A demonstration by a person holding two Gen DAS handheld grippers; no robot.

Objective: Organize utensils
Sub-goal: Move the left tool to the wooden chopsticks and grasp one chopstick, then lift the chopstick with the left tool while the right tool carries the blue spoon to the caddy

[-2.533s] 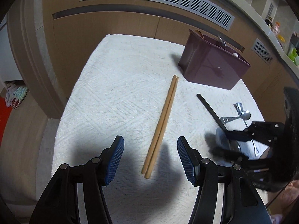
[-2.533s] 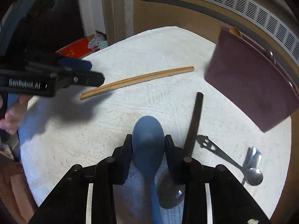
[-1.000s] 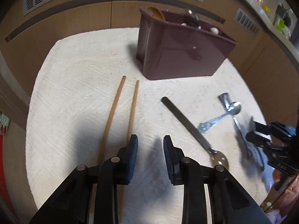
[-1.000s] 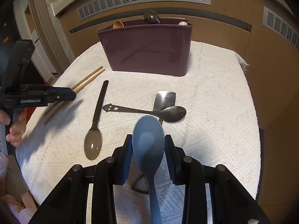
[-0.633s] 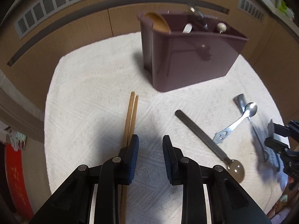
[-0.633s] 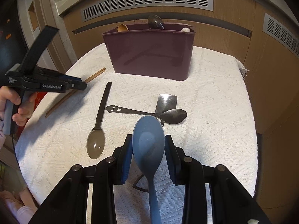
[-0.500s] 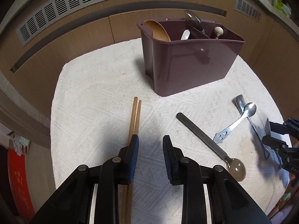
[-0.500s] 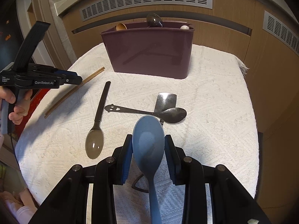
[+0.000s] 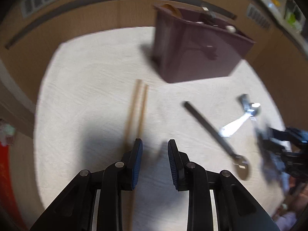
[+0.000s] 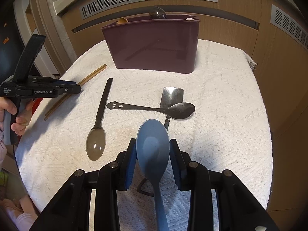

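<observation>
White textured cloth covers the table and carries all the utensils. The maroon utensil bin stands upright at the far side of the cloth, with a wooden spoon and several other handles protruding above its rim.

Right gripper: its blue pads are clamped on the bowl of the blue spoon, one pad on each side. The spoon bowl faces up and projects forward past the fingertips; its handle runs back toward the camera between the fingers.

Left gripper: the jaws stand narrowly apart, and nothing lies between them. The wooden chopsticks lie as a pair on the cloth, pointing toward the bin; their near ends pass under and just outside the left finger, not into the gap. In the right wrist view a hand holds this gripper at the left edge of the table, above the chopsticks.

Remaining items on the cloth, centre:
- a long dark-handled spoon, bowl nearest, just right of the chopsticks;
- a metal spoon with a smiley-face handle, lying crosswise;
- a flat metal spatula, partly under that spoon's bowl.

The left wrist view is motion-blurred.
</observation>
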